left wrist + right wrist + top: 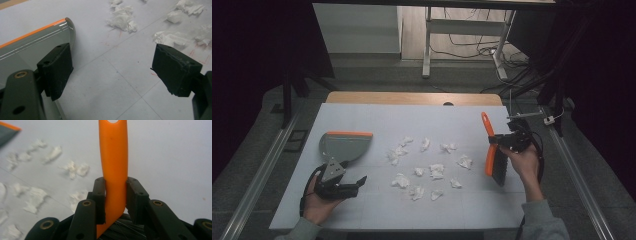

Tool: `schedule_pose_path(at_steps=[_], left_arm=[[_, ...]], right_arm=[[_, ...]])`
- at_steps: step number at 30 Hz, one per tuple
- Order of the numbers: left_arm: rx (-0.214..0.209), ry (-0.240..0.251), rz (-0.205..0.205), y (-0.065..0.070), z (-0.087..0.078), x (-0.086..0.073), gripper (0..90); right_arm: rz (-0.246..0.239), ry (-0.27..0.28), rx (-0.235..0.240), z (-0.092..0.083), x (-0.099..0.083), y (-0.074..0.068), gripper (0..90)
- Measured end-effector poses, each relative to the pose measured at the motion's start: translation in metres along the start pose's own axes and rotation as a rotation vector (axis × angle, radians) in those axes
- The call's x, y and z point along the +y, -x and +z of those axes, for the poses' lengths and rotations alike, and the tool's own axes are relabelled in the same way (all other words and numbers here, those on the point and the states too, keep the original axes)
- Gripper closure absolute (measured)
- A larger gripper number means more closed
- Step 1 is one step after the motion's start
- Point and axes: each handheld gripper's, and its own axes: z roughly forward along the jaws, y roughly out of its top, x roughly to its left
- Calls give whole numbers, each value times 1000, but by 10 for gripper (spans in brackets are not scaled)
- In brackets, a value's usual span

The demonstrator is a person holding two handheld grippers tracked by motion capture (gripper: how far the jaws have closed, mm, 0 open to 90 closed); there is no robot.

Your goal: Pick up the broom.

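Gripping the orange handle of a brush (490, 145), the right gripper (503, 142) holds it near the right edge of the white table (377, 205); the right gripper view shows both jaws pressed flat against the handle's sides, with dark bristles just below them. In the high view the handle's tip points toward the far edge and the bristles toward the person. The left gripper (354, 184) rests near the table's front left corner, its jaws standing wide apart with nothing between them. Just beyond it lies a grey dustpan (343, 146) with an orange rim. Crumpled white paper scraps (436, 171) lie scattered across the middle of the table, between dustpan and brush.
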Motion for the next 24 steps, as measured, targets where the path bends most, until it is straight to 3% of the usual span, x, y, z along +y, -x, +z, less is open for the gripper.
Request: schedule_pose_path(at_steps=[2,10,18,24], left_arm=[[-3,2,1,1,1,1,175],[-19,11,19,9,5,9,175],[-38,16,41,19,13,20,179],[-53,18,54,26,21,28,182]], right_arm=[[10,52,20,-6,2,-3,716],[15,116,79,-7,3,-16,716],[-21,150,121,-2,9,-46,716],[-41,206,189,4,15,-70,717]])
